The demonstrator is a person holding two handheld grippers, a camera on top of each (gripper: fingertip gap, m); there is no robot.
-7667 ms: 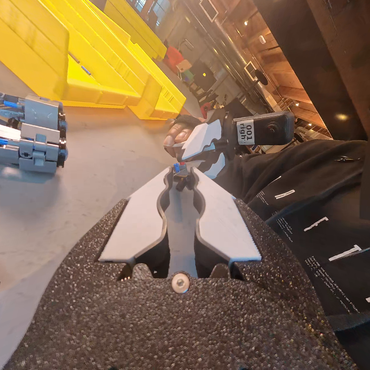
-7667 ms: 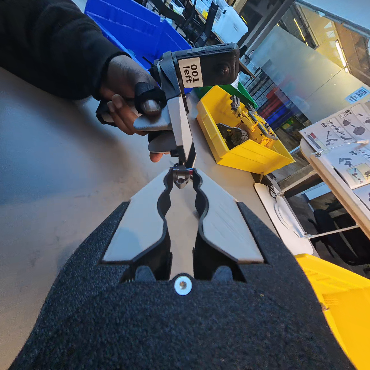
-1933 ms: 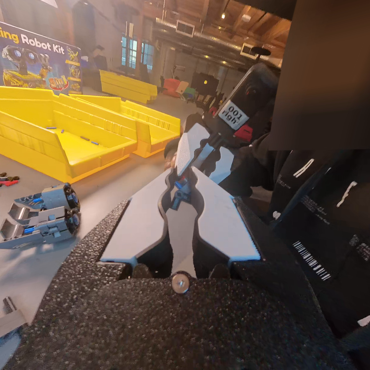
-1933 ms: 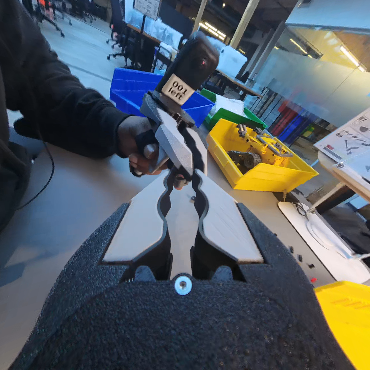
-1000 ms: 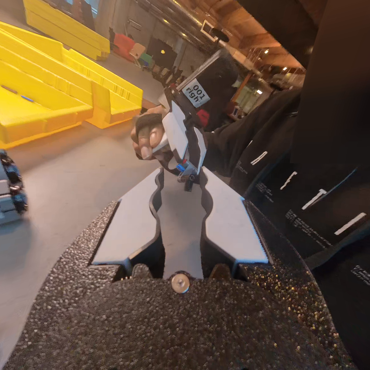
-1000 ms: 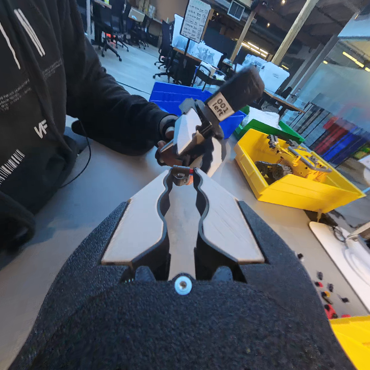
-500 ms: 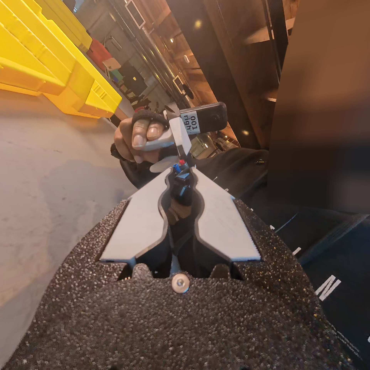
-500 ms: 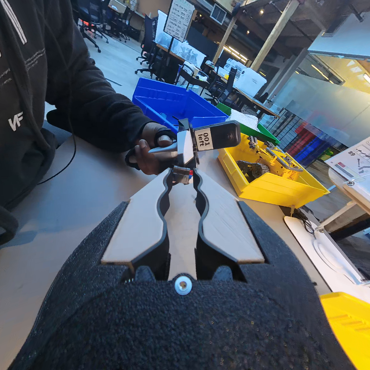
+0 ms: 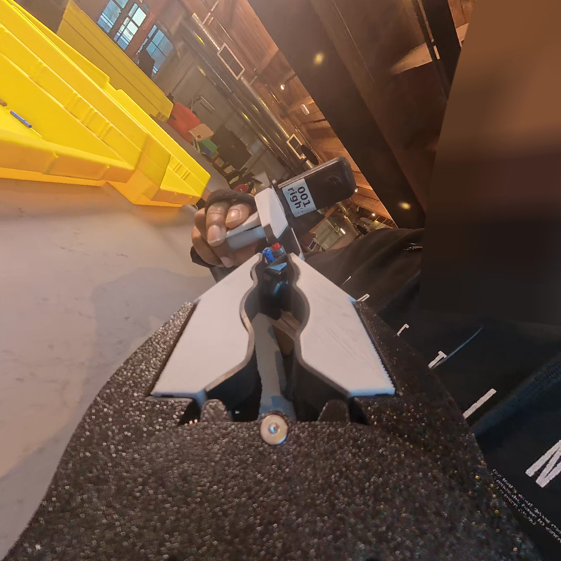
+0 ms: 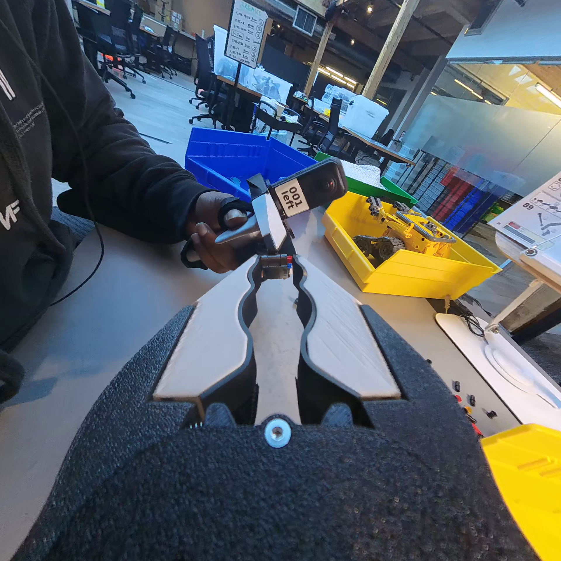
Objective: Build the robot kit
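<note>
A small dark grey building-block piece (image 9: 273, 274) with a blue and a red pin sits between the two grippers, above the grey table (image 9: 91, 273). My left gripper (image 9: 274, 262) is shut on it. The right gripper's fingers (image 9: 273, 218) come down onto the piece from the far side, held by a hand (image 9: 217, 233). In the right wrist view my right gripper (image 10: 277, 264) is shut on the same piece (image 10: 273, 267). The left gripper's fingers (image 10: 270, 226) meet it from above, in a hand with a black sleeve (image 10: 209, 230).
Yellow bins (image 9: 76, 127) stand at the far left in the left wrist view. In the right wrist view there is a yellow bin (image 10: 409, 273) holding a yellow tracked model (image 10: 403, 233), a blue bin (image 10: 236, 161), an instruction booklet (image 10: 540, 209), loose pins (image 10: 467, 400) and another yellow bin corner (image 10: 531, 485). My left and right fingertips are right by each other.
A second ago my left gripper was open with the piece held only by the right gripper. It has since closed on the piece. Both grippers have tilted and stayed tip to tip.
</note>
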